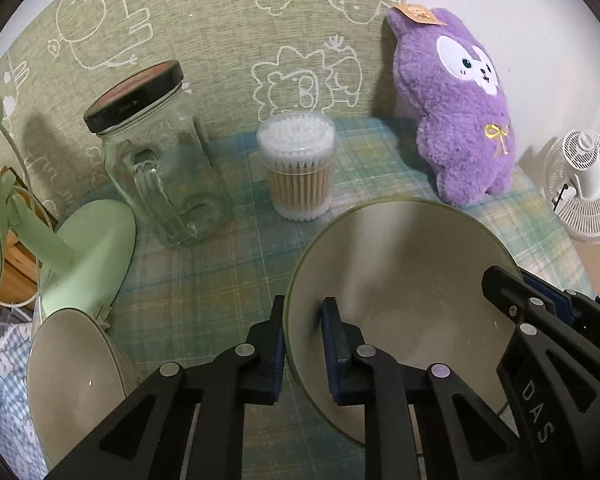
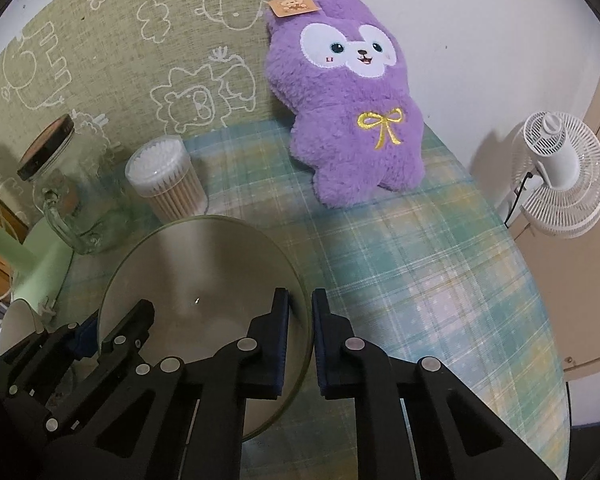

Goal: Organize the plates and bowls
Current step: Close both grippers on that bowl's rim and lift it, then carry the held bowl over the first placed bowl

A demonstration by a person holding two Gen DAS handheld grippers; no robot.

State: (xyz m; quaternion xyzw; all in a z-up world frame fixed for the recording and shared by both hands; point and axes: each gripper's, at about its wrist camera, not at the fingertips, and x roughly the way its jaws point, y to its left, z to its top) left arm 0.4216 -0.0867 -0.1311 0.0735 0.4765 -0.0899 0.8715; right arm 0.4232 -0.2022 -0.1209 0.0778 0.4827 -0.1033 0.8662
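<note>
Left tool [image 1: 303, 350], right tool [image 2: 300, 338], both clamping bowl [image 1: 404, 264] rim

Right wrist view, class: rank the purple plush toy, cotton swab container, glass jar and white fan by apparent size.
1. purple plush toy
2. white fan, though it stands beyond the table, so it looks smaller than it is
3. glass jar
4. cotton swab container

The jar and container look close.

Soft, even indoor light; the jar [image 1: 156, 152] and the plush toy [image 2: 352, 112] throw dim shadows on the wall behind. Fisheye bending curves the edges, corners go black, focus stays fairly sharp
</note>
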